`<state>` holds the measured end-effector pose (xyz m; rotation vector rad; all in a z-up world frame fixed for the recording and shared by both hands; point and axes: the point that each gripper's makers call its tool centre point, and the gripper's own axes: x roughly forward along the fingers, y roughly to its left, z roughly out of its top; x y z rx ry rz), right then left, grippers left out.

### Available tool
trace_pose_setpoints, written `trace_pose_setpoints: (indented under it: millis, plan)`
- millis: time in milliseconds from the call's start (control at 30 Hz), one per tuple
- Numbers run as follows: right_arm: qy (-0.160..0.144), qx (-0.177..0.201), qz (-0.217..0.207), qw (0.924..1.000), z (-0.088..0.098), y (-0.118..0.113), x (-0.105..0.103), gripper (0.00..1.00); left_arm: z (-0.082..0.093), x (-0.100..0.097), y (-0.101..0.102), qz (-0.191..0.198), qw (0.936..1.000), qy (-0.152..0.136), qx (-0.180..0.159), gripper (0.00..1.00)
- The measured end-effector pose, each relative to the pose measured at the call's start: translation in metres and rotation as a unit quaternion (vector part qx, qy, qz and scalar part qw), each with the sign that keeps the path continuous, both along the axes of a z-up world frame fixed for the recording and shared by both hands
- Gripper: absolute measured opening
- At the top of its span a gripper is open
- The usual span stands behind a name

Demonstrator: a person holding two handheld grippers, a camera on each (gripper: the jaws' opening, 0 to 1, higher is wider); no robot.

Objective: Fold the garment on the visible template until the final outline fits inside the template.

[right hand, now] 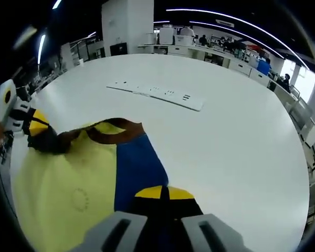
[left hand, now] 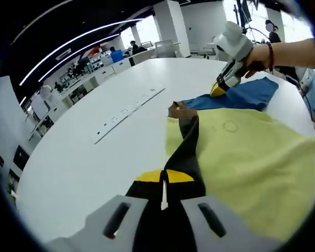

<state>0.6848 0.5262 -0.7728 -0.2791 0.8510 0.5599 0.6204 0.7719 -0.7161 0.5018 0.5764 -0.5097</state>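
**Garment lifted by two edges over white table**

Table (left hand: 84, 152) spans both views, white and round; a pale strip with dark marks (right hand: 157, 94) lies upper centre in the right gripper view. No template outline can be made out.

Garment (left hand: 247, 157), yellow with blue and black panels and a brown collar (right hand: 118, 134), sits lower right in the left gripper view and lower left in the right gripper view.

Step judged: carrying pinched edges across for a fold. Best to move both hands level, keep the cloth taut, and lay the edge down square.

Left gripper (left hand: 164, 181), lower centre: jaws nearly closed on the black panel (left hand: 186, 152). Right gripper (right hand: 164, 195), lower centre: jaws pinched together on the blue panel (right hand: 136, 168).
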Motion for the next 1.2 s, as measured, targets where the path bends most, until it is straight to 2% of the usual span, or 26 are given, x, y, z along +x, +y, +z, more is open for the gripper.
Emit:
trace_pose_setpoints:
  millis: [133, 267, 367, 567, 867, 1033, 1200]
  plan:
    - [-0.004, -0.005, 0.001, 1.0000, 0.000, 0.001, 0.002, 0.00, 0.005, 0.012, 0.020, 0.032, 0.9994, -0.007, -0.008, 0.00]
    - [-0.006, -0.008, 0.001, 0.9999, 0.000, 0.001, 0.004, 0.00, 0.007, 0.026, 0.040, 0.046, 0.9983, -0.026, 0.023, 0.00]
    - [-0.008, -0.006, -0.003, 0.9999, 0.000, 0.001, 0.008, 0.00, 0.000, 0.036, 0.051, 0.053, 0.9976, -0.024, 0.037, 0.00]
    - [-0.012, -0.012, 0.000, 0.9998, 0.000, 0.003, 0.017, 0.00, -0.016, 0.051, 0.064, 0.065, 0.9965, -0.012, 0.051, 0.00]
    - [-0.026, -0.026, 0.020, 0.9991, 0.000, 0.008, 0.034, 0.00, -0.035, 0.063, 0.074, 0.072, 0.9944, 0.004, 0.076, 0.00]
    - [-0.032, -0.018, 0.031, 0.9988, 0.000, 0.013, 0.041, 0.00, -0.043, 0.064, 0.081, 0.079, 0.9922, 0.014, 0.096, 0.00]
    - [-0.035, -0.010, 0.034, 0.9988, 0.000, 0.017, 0.046, 0.00, -0.047, 0.067, 0.087, 0.086, 0.9911, 0.017, 0.100, 0.00]
